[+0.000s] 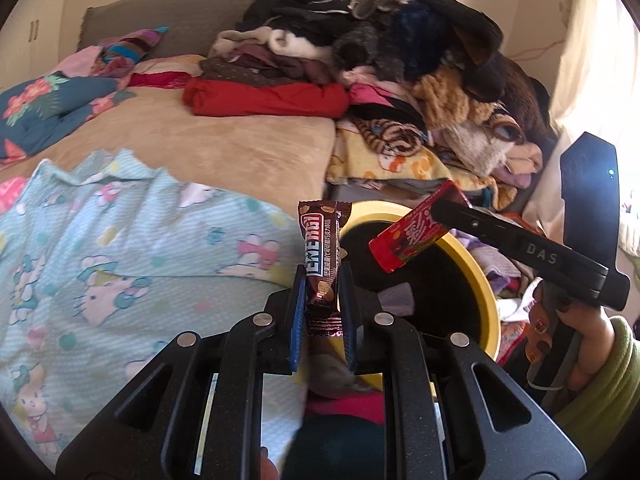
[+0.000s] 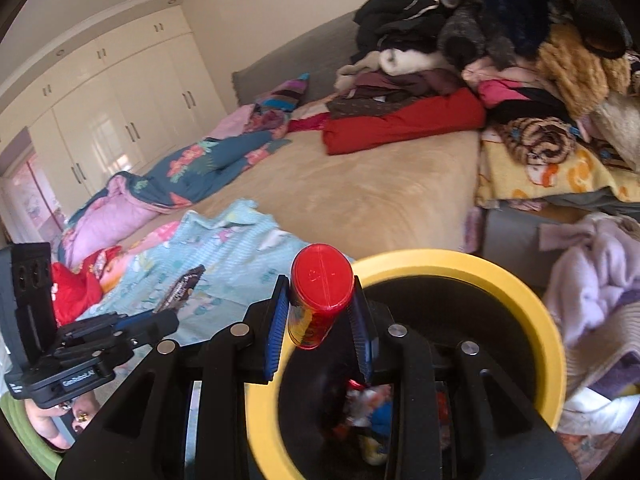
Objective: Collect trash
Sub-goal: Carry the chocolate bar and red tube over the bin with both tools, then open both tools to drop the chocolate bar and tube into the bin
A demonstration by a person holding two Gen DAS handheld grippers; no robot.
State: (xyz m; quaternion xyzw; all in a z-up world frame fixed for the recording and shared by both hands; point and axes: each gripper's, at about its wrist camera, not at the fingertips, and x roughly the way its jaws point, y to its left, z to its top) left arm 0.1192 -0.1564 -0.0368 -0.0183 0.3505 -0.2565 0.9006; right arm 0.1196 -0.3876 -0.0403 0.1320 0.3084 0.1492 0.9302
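My left gripper (image 1: 323, 280) is shut on a brown snack-bar wrapper (image 1: 323, 264), held upright above the near rim of the yellow-rimmed black trash bin (image 1: 486, 280). My right gripper (image 2: 320, 300) is shut on a red candy tube (image 2: 318, 300) and holds it over the bin's (image 2: 532, 300) open mouth. In the left wrist view the right gripper (image 1: 434, 210) comes in from the right with the red tube (image 1: 404, 240) over the bin. In the right wrist view the left gripper (image 2: 160, 314) is at the lower left with the wrapper (image 2: 180, 292). Several bits of trash (image 2: 372, 416) lie inside the bin.
The bin stands beside a bed with a tan blanket (image 1: 208, 136) and a light-blue cartoon-print cloth (image 1: 120, 264). A tall pile of clothes (image 1: 380, 60) lies at the bed's far right. White wardrobes (image 2: 100, 120) line the far wall. More clothes (image 2: 592, 280) lie right of the bin.
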